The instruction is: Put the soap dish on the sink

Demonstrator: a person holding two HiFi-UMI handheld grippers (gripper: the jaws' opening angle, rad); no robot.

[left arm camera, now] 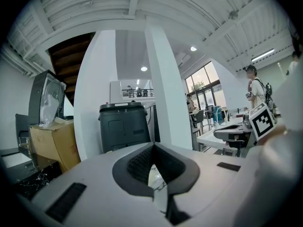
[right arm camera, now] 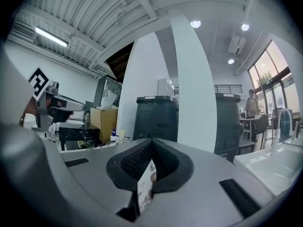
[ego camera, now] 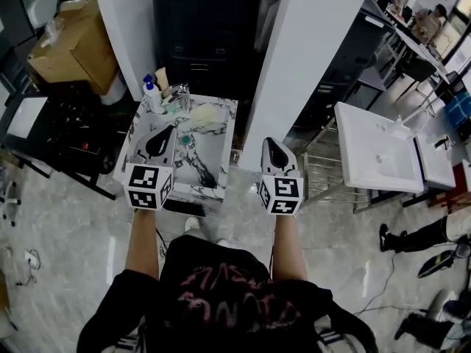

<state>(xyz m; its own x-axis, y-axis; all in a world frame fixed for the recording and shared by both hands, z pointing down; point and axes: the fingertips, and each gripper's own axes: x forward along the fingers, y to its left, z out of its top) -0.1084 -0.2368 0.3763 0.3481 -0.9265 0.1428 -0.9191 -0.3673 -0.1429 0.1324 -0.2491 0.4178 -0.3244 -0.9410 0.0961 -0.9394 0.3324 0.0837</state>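
Observation:
A marbled sink (ego camera: 210, 169) stands just in front of me, with a faucet (ego camera: 176, 94) and blue-capped bottles (ego camera: 151, 90) at its back edge. A pale cream object (ego camera: 207, 115), perhaps the soap dish, lies at the sink's back right. My left gripper (ego camera: 165, 132) hangs over the sink's left side, shut and empty; its jaws (left arm camera: 152, 145) meet at the tips. To the right of the sink, over the floor, my right gripper (ego camera: 269, 143) is shut too, with nothing between its fingers (right arm camera: 151, 148). Both point nearly level toward the pillars.
A white pillar (ego camera: 309, 50) rises right behind the sink, beside a black bin (ego camera: 206, 20). A cardboard box (ego camera: 73, 43) sits on a black table (ego camera: 51, 123) at the left. A plain white sink (ego camera: 379, 149) stands at the right. A person (left arm camera: 255, 86) stands far off.

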